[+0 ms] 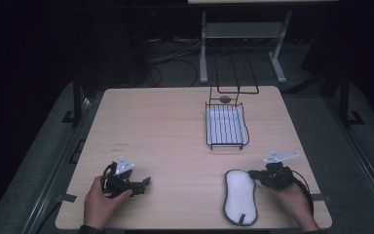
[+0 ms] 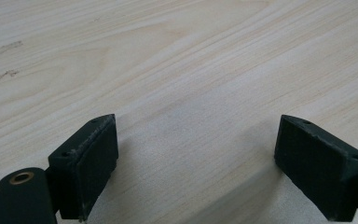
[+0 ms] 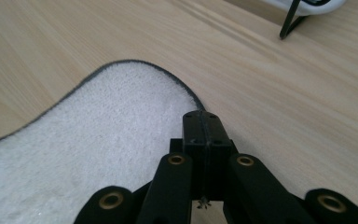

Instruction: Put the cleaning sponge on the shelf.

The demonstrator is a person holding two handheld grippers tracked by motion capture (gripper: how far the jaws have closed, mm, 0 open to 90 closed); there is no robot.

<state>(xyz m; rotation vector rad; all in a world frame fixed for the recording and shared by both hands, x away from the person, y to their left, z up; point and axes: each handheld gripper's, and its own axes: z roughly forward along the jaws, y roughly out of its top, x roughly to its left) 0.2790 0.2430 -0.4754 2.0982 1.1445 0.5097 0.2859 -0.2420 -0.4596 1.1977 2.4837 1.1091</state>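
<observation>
A white fluffy pad with a dark trim [image 1: 240,196] lies flat near the table's front right; its pile also shows in the right gripper view [image 3: 93,140]. My right gripper [image 1: 251,174] rests at the pad's upper right edge, its jaws pressed together with nothing between them [image 3: 203,126]. My left gripper [image 1: 145,184] sits on the bare wood at the front left, held by a hand. Its pads [image 2: 87,161] stand wide apart over bare tabletop [image 2: 196,144].
A black wire rack with a white tray [image 1: 226,126] stands at the back right of the wooden table [image 1: 156,122]; its foot shows in the right gripper view [image 3: 291,21]. A metal table frame [image 1: 243,34] and cables lie on the floor beyond.
</observation>
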